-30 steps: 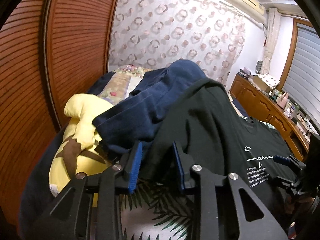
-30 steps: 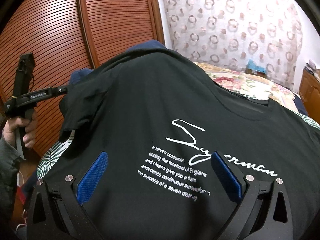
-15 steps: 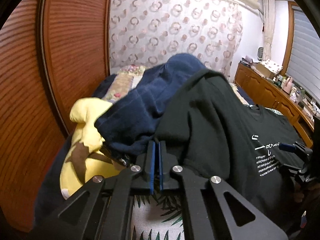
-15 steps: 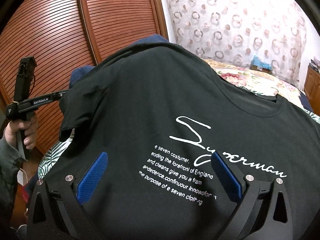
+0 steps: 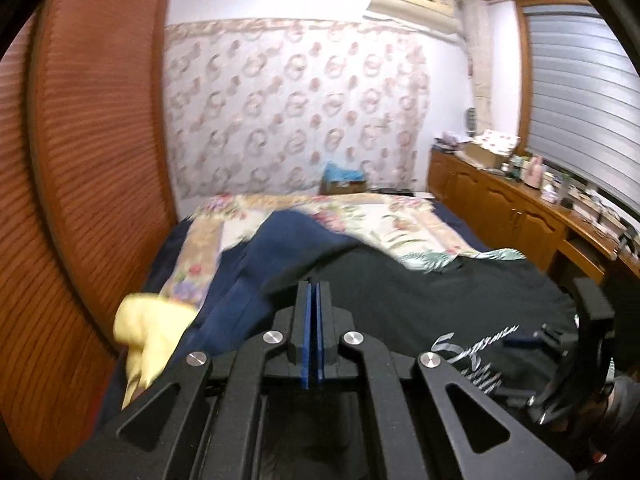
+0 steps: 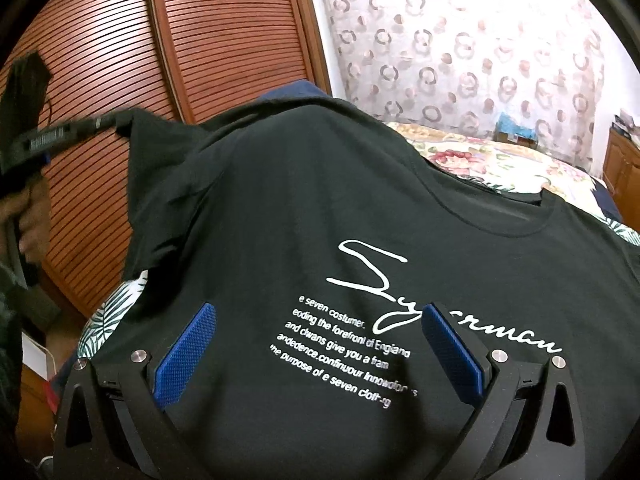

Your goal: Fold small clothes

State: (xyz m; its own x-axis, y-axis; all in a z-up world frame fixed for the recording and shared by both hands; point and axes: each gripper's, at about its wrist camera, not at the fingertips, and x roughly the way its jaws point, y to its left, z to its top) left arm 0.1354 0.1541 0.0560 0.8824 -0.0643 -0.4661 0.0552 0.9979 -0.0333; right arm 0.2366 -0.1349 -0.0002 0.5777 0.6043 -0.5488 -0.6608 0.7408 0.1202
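Black T-shirt [image 6: 360,184] lies print-up on the bed [image 6: 500,168], draped over a navy garment [image 5: 260,276] that humps it up. Collar [image 6: 492,216] at the far end, hem end toward the right jaws, so long axis runs away from those jaws toward the curtain [image 6: 460,40]. White script print [image 6: 380,288] reads upright from the right wrist view.

Left sleeve [image 6: 152,140] is pulled out sideways and up, off the bed, far left of the right jaws. Left gripper [image 6: 100,122] is pinched on that sleeve tip; in its own view the blue pads [image 5: 307,340] meet with no gap, and the cloth between them can't be made out there (motion blur). A person's hand [image 6: 28,208] grips its handle, gripper pointing slightly downward across the shirt.

Right gripper [image 6: 320,352] hovers over the lower chest print, tilted down, jaws spread wide, nothing between them but the shirt surface below; the pads [image 6: 184,352] aren't visibly pressing it.

Outward: yellow plush [image 5: 148,336] left of the left jaws, louvred wardrobe doors [image 6: 160,60] beyond.
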